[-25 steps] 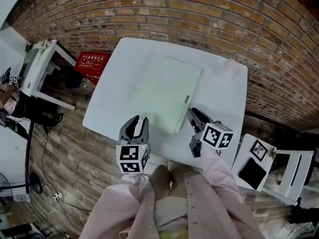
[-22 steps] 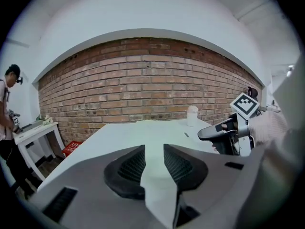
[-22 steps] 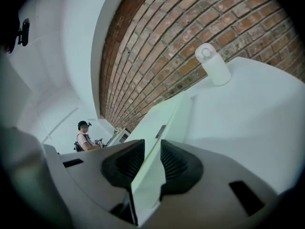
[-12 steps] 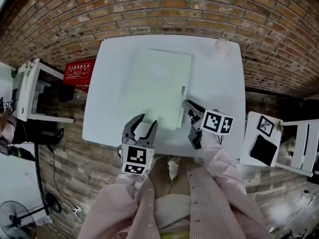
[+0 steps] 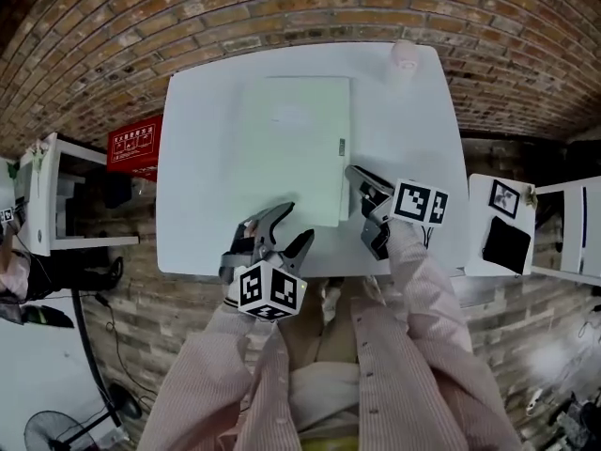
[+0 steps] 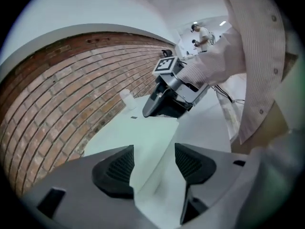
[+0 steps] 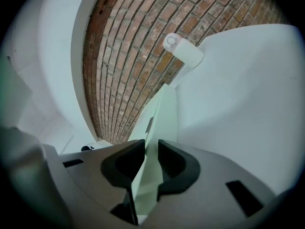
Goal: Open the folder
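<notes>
A pale green folder (image 5: 291, 144) lies flat and closed on the white table (image 5: 202, 158). My right gripper (image 5: 356, 176) sits at the folder's near right corner. In the right gripper view its jaws (image 7: 151, 147) are closed on the thin edge of the folder (image 7: 164, 113). My left gripper (image 5: 295, 223) hovers at the folder's near edge, open, its jaws having just been opening. In the left gripper view nothing is pressed between them (image 6: 153, 150); the folder's corner (image 6: 143, 132) lies just beyond, with the right gripper (image 6: 167, 97) farther off.
A small white cylinder (image 5: 407, 56) stands at the table's far right corner. A red crate (image 5: 133, 144) and white shelves (image 5: 52, 191) are on the floor to the left. A white stand with a black pad (image 5: 509, 241) is on the right.
My left gripper has rolled, moved closer to the folder's near edge and spread its jaws wider. The right gripper has stayed at the folder's corner.
</notes>
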Tool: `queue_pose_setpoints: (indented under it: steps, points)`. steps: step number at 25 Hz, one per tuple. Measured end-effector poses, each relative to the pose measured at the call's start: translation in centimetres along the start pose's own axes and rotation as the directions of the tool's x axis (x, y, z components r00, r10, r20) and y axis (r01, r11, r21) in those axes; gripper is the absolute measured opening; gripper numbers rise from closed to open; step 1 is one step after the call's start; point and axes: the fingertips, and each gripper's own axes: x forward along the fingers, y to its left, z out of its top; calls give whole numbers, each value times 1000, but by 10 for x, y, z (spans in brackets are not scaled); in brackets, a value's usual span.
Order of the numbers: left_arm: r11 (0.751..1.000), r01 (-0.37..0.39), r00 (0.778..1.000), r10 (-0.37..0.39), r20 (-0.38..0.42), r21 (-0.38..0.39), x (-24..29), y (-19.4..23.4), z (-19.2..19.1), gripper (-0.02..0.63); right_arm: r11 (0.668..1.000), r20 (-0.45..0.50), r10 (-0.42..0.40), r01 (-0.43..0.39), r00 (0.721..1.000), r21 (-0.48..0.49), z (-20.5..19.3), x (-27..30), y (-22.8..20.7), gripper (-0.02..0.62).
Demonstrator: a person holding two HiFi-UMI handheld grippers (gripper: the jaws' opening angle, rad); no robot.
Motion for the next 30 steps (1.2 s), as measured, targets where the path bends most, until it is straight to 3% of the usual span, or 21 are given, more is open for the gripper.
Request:
queue_pose_setpoints:
  steps: [4, 13, 24, 30]
  points:
    - [992, -14, 1000, 16, -17, 126, 10, -3, -1, 259, 1000, 18, -9, 8, 1000, 17, -1, -1, -1, 91]
    - [975, 29, 999, -35, 23, 222, 9, -9, 6, 118, 999, 42, -27, 26, 999, 28, -1, -2, -1, 91]
    - [995, 50, 990, -60, 127, 82, -6, -1, 14, 49, 998, 95, -55, 54, 994, 12, 0, -5, -1, 91]
    - [998, 50, 976, -39, 214, -46, -16, 11, 26, 41, 997, 99, -70, 72, 993, -13, -1, -7, -1, 91]
